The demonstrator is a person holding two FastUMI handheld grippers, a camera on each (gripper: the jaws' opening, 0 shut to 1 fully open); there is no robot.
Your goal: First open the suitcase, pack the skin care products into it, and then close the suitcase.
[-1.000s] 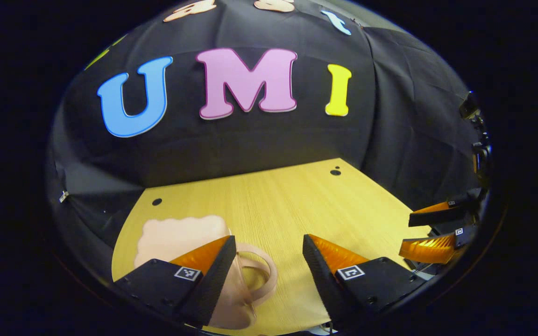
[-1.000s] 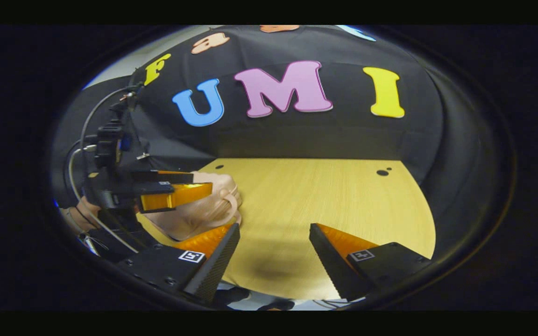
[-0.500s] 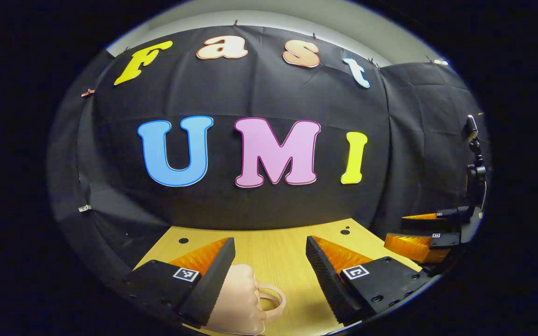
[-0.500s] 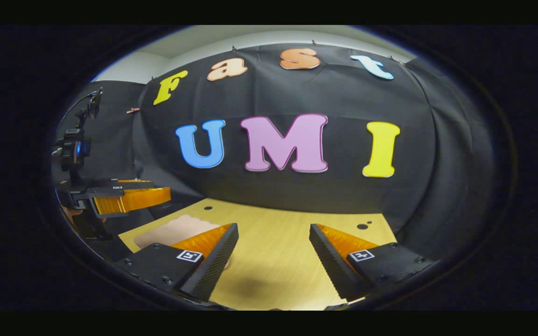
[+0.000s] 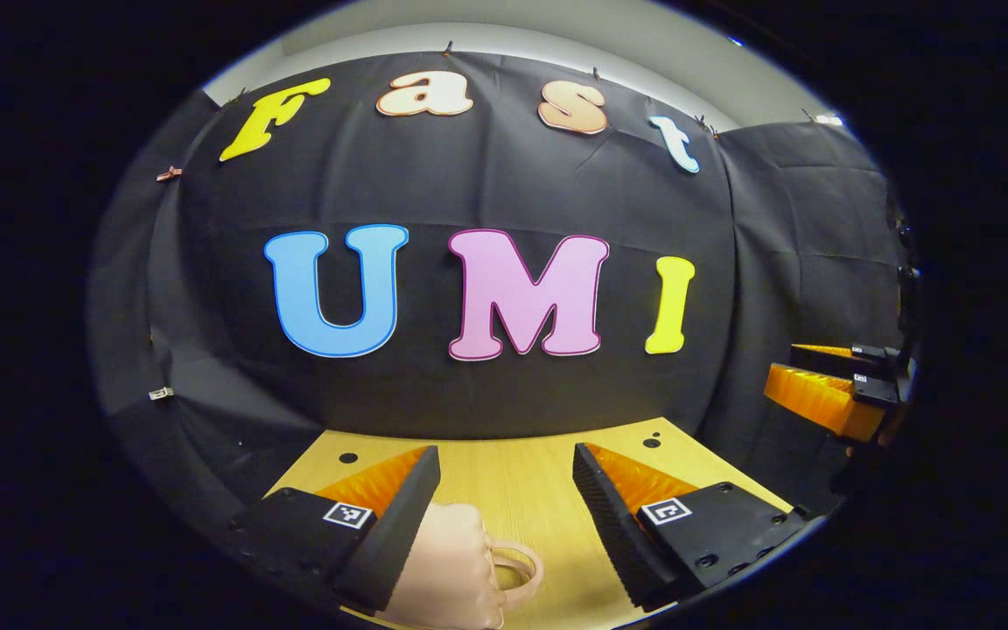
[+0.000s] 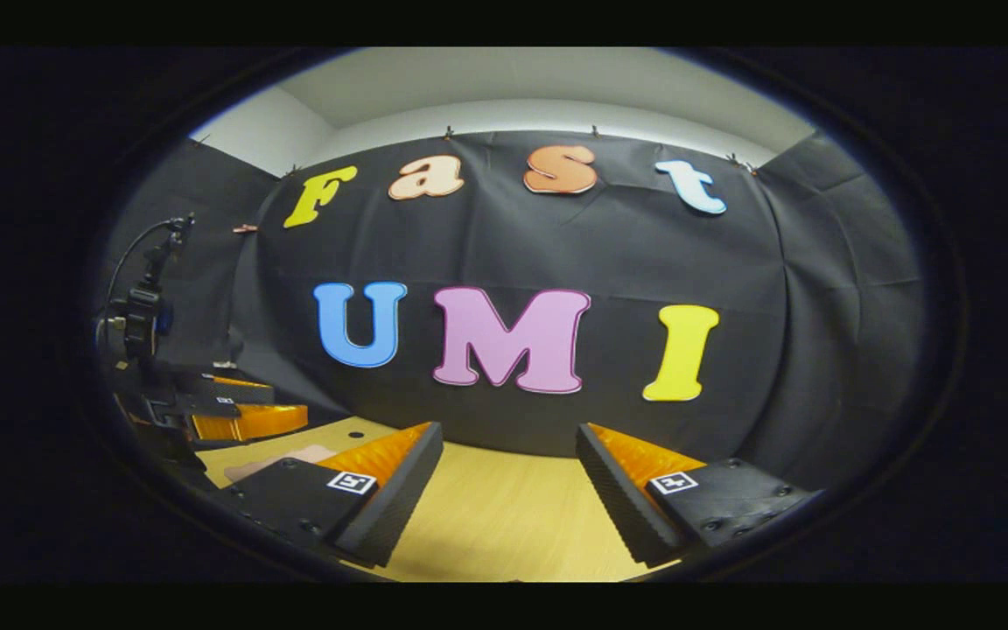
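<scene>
Two grippers hang with fingers spread wide, gripping nothing. In the left gripper view, the left gripper point(image 5: 506, 477) sits at 6 o'clock over the pale wood-grain table point(image 5: 513, 477); the small, smooth, peach-pink suitcase point(image 5: 451, 573) with its looped handle lies beneath the left finger, at 7 o'clock. The right gripper point(image 5: 823, 385) shows at 3 o'clock, its ribbed pads apart. In the right gripper view, the suitcase's flat top lies at 8 o'clock.

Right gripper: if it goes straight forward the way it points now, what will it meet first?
Probably the black cloth wall. The right gripper is open and points level over the bare wooden table, with nothing between its fingers. The pink suitcase lies off to its left, though depth is unclear.
</scene>
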